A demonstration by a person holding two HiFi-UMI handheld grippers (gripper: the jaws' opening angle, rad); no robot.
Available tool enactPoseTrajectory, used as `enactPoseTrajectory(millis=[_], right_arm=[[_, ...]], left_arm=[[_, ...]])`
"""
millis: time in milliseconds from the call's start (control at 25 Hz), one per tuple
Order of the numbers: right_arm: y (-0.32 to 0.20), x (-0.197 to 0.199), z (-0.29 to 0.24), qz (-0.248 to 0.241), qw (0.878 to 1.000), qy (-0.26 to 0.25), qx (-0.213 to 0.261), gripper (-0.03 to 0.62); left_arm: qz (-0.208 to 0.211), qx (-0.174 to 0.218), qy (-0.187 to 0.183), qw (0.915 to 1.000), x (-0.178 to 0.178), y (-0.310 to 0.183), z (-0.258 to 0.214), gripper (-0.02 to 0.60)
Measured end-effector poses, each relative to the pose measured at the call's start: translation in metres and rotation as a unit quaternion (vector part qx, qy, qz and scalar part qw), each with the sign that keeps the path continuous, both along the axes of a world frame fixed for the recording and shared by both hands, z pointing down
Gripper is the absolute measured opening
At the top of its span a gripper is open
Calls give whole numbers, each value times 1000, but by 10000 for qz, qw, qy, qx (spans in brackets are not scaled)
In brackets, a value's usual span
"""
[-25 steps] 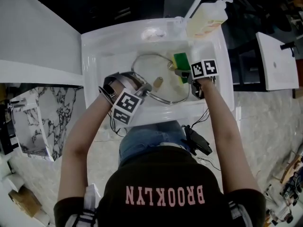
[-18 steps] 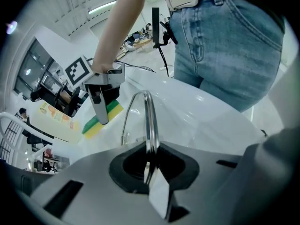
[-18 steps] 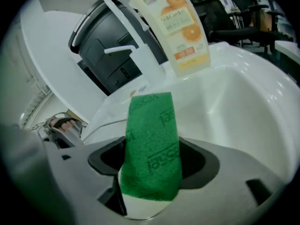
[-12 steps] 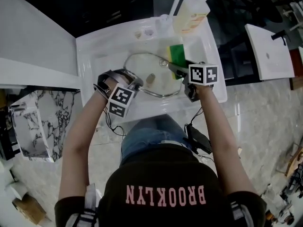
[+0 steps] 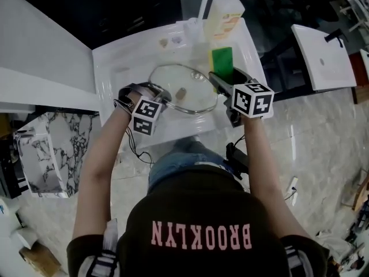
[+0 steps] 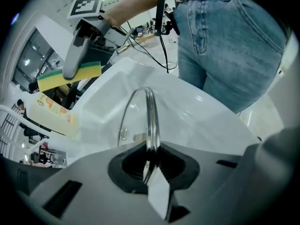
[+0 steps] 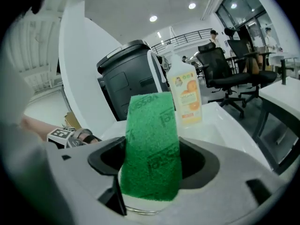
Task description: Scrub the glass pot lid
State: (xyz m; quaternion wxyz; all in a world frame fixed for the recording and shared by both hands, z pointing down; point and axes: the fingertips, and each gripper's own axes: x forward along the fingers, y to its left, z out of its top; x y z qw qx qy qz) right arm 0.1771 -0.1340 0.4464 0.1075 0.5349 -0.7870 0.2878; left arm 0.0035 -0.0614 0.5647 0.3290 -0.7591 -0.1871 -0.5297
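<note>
White glossy sink basin (image 5: 112, 62) fills the middle, with a round, steel-rimmed glass pot lid (image 5: 196, 88) inside it. The left tongs (image 5: 163, 97) pinch the lid's near rim. The right tongs (image 5: 218, 78) clamp a green-and-yellow scrubbing sponge (image 5: 222, 62) at the lid's right edge. A pale plastic soap bottle (image 5: 222, 16) stands at the basin's back.
</note>
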Motion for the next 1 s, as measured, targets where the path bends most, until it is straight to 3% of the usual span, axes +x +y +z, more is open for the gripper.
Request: enactPoseTrajectory(millis=[160, 440, 600, 1000], right_arm=[[12, 7, -7, 215, 9995, 129, 190, 325], [28, 10, 34, 203, 9953, 926, -177, 325], [33, 5, 46, 97, 9923, 1231, -111, 325], [44, 7, 51, 209, 9906, 1335, 198, 325]], left_arm=[[-90, -72, 4, 9999, 1, 1, 0, 34], [-329, -387, -95, 9987, 0, 3, -1, 46], [-456, -453, -67, 9979, 1, 4, -2, 50], [-686, -404, -9, 9968, 2, 3, -2, 54]])
